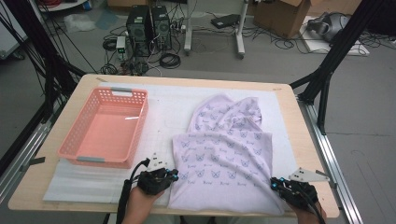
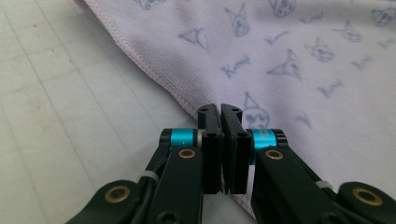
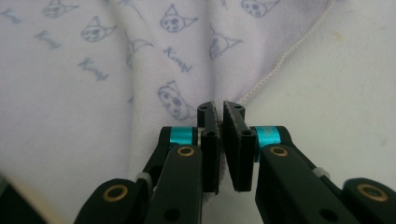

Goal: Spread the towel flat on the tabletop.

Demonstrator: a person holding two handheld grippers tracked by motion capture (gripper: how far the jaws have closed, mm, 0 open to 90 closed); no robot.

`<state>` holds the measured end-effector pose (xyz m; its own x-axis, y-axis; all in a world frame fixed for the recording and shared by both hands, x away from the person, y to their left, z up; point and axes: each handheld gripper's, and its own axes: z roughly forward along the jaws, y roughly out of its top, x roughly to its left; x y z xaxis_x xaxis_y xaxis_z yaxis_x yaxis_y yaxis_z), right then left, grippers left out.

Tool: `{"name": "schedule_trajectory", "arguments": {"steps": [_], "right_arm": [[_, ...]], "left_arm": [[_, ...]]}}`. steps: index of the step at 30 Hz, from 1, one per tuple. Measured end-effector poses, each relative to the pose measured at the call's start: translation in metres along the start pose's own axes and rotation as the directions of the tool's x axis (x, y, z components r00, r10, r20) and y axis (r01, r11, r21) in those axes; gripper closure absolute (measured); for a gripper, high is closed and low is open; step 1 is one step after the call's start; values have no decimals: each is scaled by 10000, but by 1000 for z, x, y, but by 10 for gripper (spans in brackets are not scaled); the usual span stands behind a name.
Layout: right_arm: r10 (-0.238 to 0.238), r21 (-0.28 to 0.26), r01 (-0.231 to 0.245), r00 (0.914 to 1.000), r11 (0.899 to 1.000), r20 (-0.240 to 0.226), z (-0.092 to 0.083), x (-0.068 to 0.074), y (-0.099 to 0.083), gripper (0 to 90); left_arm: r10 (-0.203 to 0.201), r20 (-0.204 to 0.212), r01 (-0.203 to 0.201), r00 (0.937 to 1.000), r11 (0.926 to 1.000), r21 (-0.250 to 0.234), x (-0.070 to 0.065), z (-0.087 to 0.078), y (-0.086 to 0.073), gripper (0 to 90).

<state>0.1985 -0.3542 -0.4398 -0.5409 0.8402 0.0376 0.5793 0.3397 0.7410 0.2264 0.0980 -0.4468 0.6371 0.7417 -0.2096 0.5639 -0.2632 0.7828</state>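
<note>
A lilac cloth printed with small cat faces lies rumpled on the white mat, its near part spread flat. My left gripper is at the cloth's near left corner. In the left gripper view the jaws are pressed together right on the stitched hem of the cloth. My right gripper is at the near right corner. In the right gripper view its jaws pinch a fold of the cloth, and lilac fabric shows between the pads.
A pink plastic basket stands empty on the left of the mat. The wooden table ends just right of the cloth and just behind my hands. Computer boxes and cables lie on the floor beyond.
</note>
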Motion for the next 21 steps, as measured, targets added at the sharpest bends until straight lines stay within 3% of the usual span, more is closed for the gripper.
{"name": "schedule_trajectory", "arguments": {"steps": [7, 14, 15, 18, 20, 21], "right_arm": [[-164, -39, 162, 9993, 9999, -342, -28, 10, -17, 849], [-219, 390, 255, 9957, 9989, -902, -49, 25, -33, 848], [-221, 360, 254, 9958, 9990, -888, -51, 26, -34, 828], [166, -155, -173, 9988, 9997, -468, -52, 22, -30, 646], [324, -539, -339, 9991, 9980, -290, -49, 20, -23, 617], [257, -652, -270, 9995, 9975, -193, -47, 19, -20, 603]], "left_arm": [[-126, 604, 149, 9981, 9992, -384, -1, -38, -23, 866], [496, 1223, -462, 9913, 9985, -309, -15, -58, -35, 860], [598, 1191, -549, 9911, 9975, -441, -16, -58, -35, 840], [325, 788, -257, 9964, 9960, -860, -8, -53, -28, 599], [88, 601, -15, 9982, 9928, -1201, -3, -48, -23, 495], [57, 549, 11, 9985, 9924, -1227, -1, -46, -20, 484]]}}
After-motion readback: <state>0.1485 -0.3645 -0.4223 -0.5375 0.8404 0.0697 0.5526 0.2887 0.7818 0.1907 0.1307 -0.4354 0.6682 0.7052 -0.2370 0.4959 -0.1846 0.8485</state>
